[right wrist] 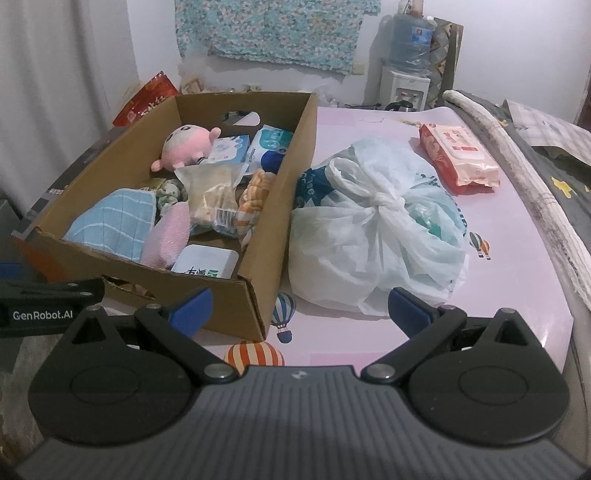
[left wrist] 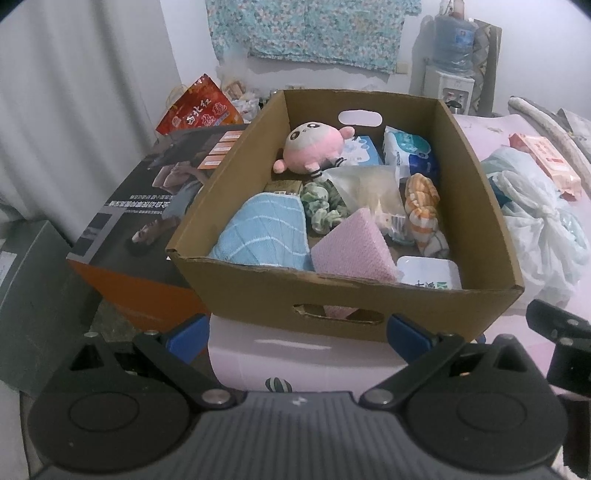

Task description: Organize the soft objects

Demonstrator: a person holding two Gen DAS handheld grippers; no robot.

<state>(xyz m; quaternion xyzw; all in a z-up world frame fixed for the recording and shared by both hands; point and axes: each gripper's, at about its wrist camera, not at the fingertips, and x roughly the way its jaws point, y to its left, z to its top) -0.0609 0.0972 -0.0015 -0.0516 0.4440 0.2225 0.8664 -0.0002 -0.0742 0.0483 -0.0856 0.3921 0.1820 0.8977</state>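
Your left gripper (left wrist: pixel 297 332) and right gripper (right wrist: pixel 299 310) hover spread, empty; ahead of the right fingers, the knotted white plastic bag (right wrist: pixel 373 229) awaits boxing beside the brown cardboard box (right wrist: pixel 273 236).

We are seeing a water dispenser (right wrist: pixel 403 86) standing against the back wall with a blue bottle (right wrist: pixel 410 37) sitting on it. A floral cloth (right wrist: pixel 273 31) is hanging on that wall, and a red snack bag (left wrist: pixel 201 110) is leaning near the white curtain (left wrist: pixel 74 110).
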